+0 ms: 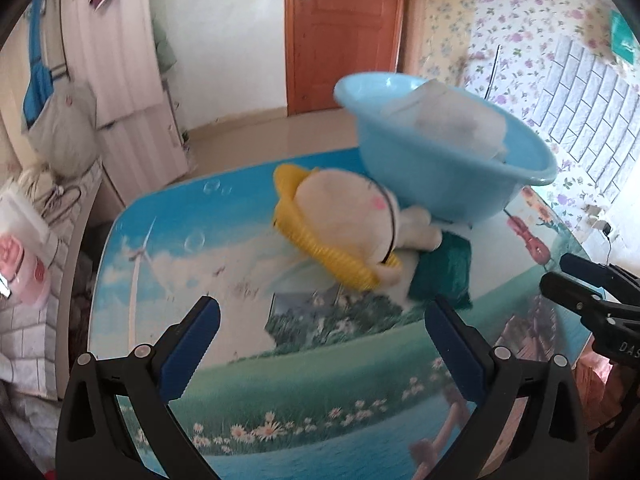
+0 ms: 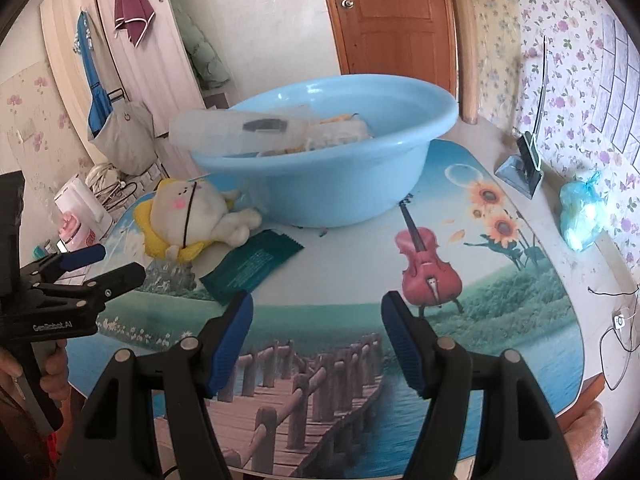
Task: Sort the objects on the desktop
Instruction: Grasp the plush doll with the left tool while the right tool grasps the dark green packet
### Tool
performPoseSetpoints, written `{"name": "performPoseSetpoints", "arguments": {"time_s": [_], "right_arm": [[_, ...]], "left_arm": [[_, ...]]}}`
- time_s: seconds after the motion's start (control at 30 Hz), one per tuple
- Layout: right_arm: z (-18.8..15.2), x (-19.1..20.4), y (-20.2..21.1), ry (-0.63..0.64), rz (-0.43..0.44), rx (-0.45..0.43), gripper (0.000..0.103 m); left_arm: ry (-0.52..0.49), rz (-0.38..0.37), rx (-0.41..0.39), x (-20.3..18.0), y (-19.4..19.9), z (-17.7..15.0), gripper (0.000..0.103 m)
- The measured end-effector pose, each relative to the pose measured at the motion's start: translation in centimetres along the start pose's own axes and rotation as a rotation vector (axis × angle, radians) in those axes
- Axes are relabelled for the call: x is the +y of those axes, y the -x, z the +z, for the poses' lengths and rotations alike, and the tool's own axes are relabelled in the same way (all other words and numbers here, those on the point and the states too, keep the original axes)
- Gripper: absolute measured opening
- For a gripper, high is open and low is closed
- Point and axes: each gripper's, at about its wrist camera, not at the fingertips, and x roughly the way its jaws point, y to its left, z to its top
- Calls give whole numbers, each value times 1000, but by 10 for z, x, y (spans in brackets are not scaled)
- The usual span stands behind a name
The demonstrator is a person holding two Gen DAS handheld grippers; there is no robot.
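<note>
A light blue basin (image 2: 332, 176) (image 1: 448, 160) stands at the back of the picture-printed table (image 2: 320, 320), holding a clear plastic container (image 2: 236, 130) and other small items. A white plush toy with a yellow frill (image 2: 192, 220) (image 1: 352, 224) lies against the basin's left side. A dark green packet (image 2: 252, 266) (image 1: 440, 276) lies just in front of the toy. My left gripper (image 1: 320, 312) is open, short of the toy and packet. My right gripper (image 2: 316, 312) is open over the bare table, with the packet near its left fingertip (image 2: 240, 312).
A small stand with an upright rod (image 2: 524, 164) and a knotted blue bag (image 2: 580, 216) sit at the table's far right edge. Cables (image 2: 620, 320) hang off the right side. A bottle (image 2: 80, 216) and clutter lie left of the table. A wooden door (image 2: 392, 16) is behind.
</note>
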Motion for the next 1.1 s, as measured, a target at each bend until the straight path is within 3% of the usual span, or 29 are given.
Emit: {"name": "performPoseSetpoints", "arguments": {"time_s": [0.23,0.37,0.83,0.97,1.07,1.1], "right_arm": [[1,12,-6,4,-14,19,67],[1,17,-11,17,-1,29,67],[16,14,-36,-45,24,70,67],[21,19,-45,-44,28,85,67],[25,25,-51,-51,29,92,67],[26,28,-53,-51,34,96,67]], "left_arm": [[-3,6,-32,6,3,-3,102],[15,-44,-67,13,6,3,103],[-21,-76,-27,9,-34,35,103],[-48,-122,3,5,-43,41,101],[-95,-127,-6,1,-44,40,63],[-100,-132,-11,1,-43,40,61]]}}
